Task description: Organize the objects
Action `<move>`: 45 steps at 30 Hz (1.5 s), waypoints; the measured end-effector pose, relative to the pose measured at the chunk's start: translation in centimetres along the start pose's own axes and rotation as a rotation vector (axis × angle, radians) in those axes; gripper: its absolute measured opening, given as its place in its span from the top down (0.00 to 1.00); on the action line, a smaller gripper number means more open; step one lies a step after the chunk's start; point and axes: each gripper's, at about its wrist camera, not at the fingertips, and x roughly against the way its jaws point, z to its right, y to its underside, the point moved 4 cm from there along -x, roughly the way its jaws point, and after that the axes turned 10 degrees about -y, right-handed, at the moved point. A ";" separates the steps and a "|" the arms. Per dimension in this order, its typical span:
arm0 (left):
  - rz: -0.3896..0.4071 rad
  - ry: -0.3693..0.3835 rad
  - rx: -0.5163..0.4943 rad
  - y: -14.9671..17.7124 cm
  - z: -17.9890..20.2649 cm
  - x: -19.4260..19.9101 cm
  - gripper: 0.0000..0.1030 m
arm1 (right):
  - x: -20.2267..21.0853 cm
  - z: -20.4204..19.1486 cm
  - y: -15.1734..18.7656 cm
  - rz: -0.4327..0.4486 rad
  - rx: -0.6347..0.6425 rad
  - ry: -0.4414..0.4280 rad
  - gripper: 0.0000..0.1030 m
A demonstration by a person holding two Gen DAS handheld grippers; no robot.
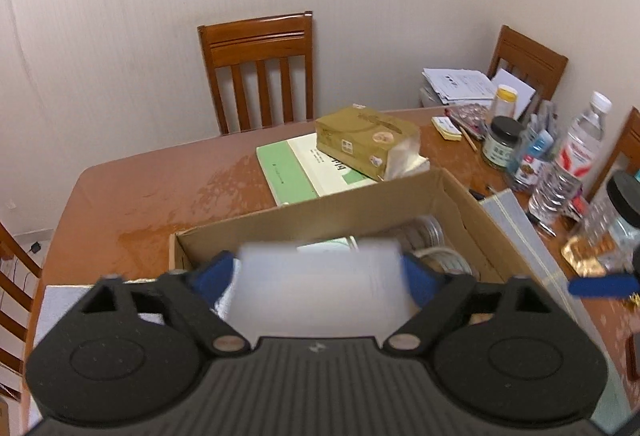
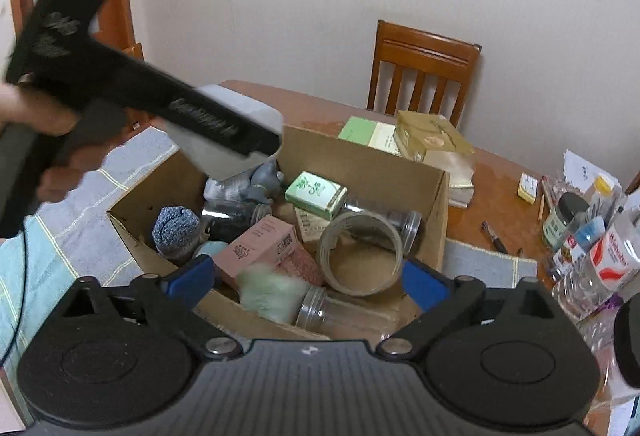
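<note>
**White container over the box, both jaws wide**

Surface (image 1: 132, 196): brown, crowded on the right with bottles and jars. Cardboard box (image 2: 368, 164) in the middle, already packed: boxes, clear jars, a rolled blue cloth.

Left gripper (image 1: 320, 272): jaws spread wide with a blurred white container (image 1: 320, 288) between the blue pads; I cannot tell whether they press it. It hangs over the box.

Right gripper (image 2: 308, 276): jaws apart, empty, above the box's near edge.

Risk, my judgement: the container may drop onto the clear jar (image 2: 360, 252), or tip off the heap.

Brown cardboard box (image 2: 360, 172), pink carton (image 2: 260, 244).
</note>
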 end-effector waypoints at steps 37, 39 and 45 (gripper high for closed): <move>-0.203 -0.183 0.194 12.3 -3.5 8.9 0.01 | 1.0 -2.5 3.4 -0.146 -0.355 0.204 0.00; -0.200 -0.185 0.194 12.3 -3.5 9.0 0.01 | 1.0 -2.9 3.5 -0.145 -0.347 0.209 0.00; -0.190 -0.187 0.185 12.3 -3.2 9.2 0.01 | 1.3 -3.2 3.4 -0.131 -0.352 0.207 0.00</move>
